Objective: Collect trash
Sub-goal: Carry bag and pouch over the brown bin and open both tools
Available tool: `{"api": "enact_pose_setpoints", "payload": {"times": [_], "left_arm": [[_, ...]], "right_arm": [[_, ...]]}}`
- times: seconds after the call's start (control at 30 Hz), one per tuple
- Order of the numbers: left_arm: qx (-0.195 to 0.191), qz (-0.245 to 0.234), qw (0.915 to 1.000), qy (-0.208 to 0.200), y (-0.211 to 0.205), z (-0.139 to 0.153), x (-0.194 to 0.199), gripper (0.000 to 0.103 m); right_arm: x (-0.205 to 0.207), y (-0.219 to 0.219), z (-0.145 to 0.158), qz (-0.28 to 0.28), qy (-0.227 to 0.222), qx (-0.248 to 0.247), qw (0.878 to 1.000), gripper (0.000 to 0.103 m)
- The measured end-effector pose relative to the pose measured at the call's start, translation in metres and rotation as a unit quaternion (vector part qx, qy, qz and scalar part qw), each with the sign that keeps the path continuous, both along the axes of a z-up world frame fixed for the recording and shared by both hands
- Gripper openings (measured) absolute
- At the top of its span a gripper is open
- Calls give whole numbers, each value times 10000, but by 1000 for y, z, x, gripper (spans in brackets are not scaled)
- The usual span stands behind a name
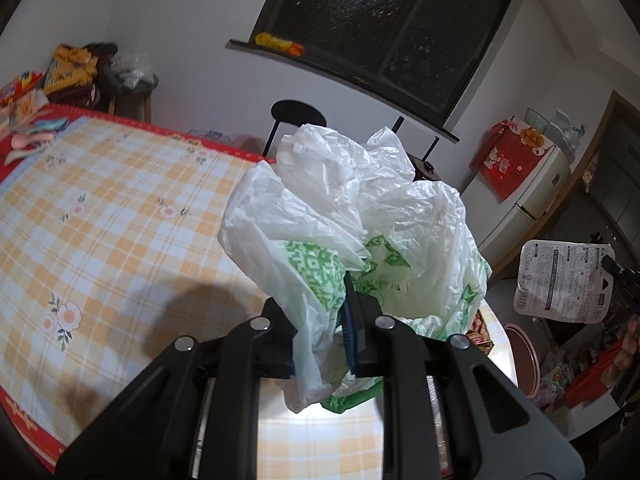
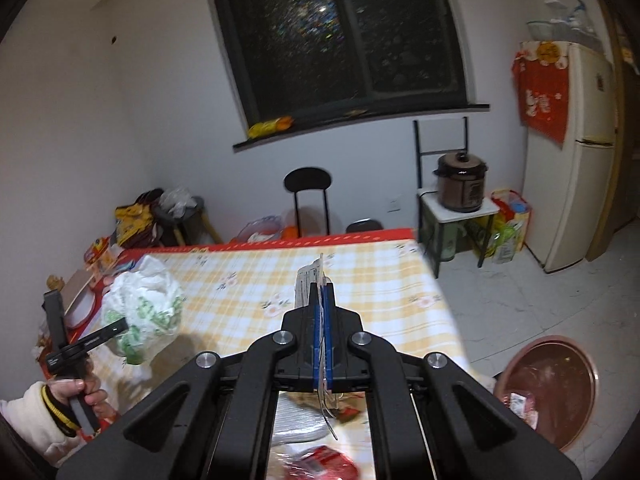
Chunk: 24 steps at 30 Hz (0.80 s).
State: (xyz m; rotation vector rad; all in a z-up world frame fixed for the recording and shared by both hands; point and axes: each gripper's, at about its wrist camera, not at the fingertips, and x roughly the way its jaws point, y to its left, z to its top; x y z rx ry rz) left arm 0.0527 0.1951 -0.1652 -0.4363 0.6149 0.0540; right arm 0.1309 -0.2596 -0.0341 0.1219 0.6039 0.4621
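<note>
Left gripper (image 1: 320,320) clamped tight on a crumpled white plastic bag (image 1: 352,216) with green print, bag billowing up above the checked tablecloth (image 1: 120,220). Same bag (image 2: 140,308) seen from the right wrist, held up over the table's left side, the person's left hand (image 2: 76,396) wrapped round the handle below. Right gripper (image 2: 322,300) pinched narrow on a flat printed wrapper (image 2: 310,284), edge-on between the blue pads (image 2: 318,320), out over the table's near edge. From the left wrist, that wrapper (image 1: 564,280) showing its printed face, off to the right beyond the table. Reddish-brown round bin (image 2: 556,392) on the floor at right, some packaging inside. Red packet (image 2: 320,460), blurred, below the right gripper.
</note>
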Motion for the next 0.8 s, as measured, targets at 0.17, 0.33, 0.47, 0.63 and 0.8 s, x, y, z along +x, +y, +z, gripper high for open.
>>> {"api": "enact_pose_setpoints", "payload": {"times": [0.17, 0.33, 0.47, 0.63, 0.8], "left_arm": [[181, 134, 9996, -193, -37, 23, -3, 20], [118, 203, 9992, -332, -91, 43, -2, 20], [13, 236, 9985, -485, -138, 57, 1, 20], [56, 175, 9984, -544, -196, 69, 7, 20], [232, 151, 9989, -389, -233, 74, 12, 20]], "right_arm": [[4, -52, -2, -41, -61, 102, 9999, 3], [8, -122, -6, -87, -127, 109, 9998, 3], [13, -177, -15, -301, -24, 85, 9995, 3], [20, -249, -38, -683, 197, 20, 9975, 3], [35, -302, -75, -1162, 620, -31, 9913, 3]]}}
